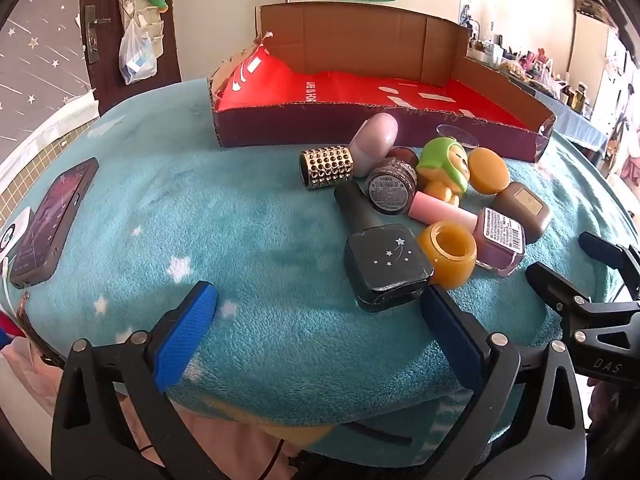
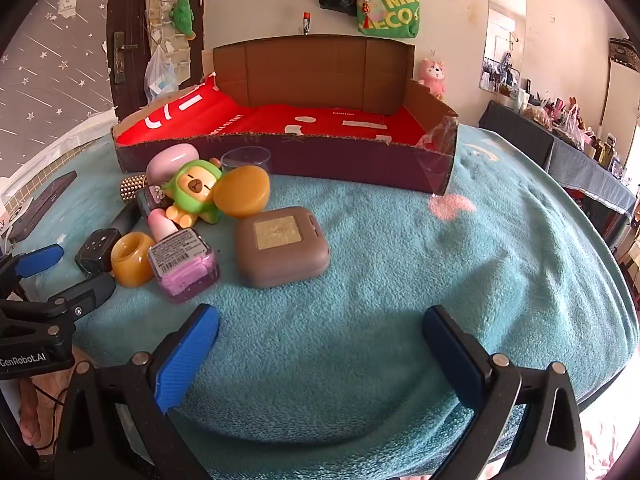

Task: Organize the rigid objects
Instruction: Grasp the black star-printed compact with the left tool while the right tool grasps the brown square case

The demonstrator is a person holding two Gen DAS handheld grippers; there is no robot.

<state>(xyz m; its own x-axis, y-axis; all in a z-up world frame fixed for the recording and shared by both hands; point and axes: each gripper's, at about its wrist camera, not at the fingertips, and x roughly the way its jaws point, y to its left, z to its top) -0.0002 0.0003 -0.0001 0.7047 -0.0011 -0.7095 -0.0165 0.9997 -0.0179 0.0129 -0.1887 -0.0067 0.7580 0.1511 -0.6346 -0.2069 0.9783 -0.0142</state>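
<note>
A cluster of small objects lies on the teal blanket in front of a cardboard box (image 1: 304,130) (image 2: 280,160) with a red lining. It holds a black bottle (image 1: 384,260) (image 2: 96,250), an amber ring (image 1: 450,254) (image 2: 130,258), a purple bottle (image 1: 502,240) (image 2: 184,264), a brown case (image 1: 522,210) (image 2: 280,246), a green toy (image 1: 442,170) (image 2: 194,192), an orange disc (image 1: 488,170) (image 2: 242,190), a studded cylinder (image 1: 326,166) and a pink tube (image 1: 440,208). My left gripper (image 1: 320,312) is open just before the black bottle. My right gripper (image 2: 320,336) is open and empty, right of the cluster.
A phone (image 1: 52,220) lies at the blanket's left edge. The blanket (image 2: 460,260) spreads to the right of the cluster. The box's back wall (image 2: 312,72) stands tall. A cluttered table (image 2: 568,136) is at the far right.
</note>
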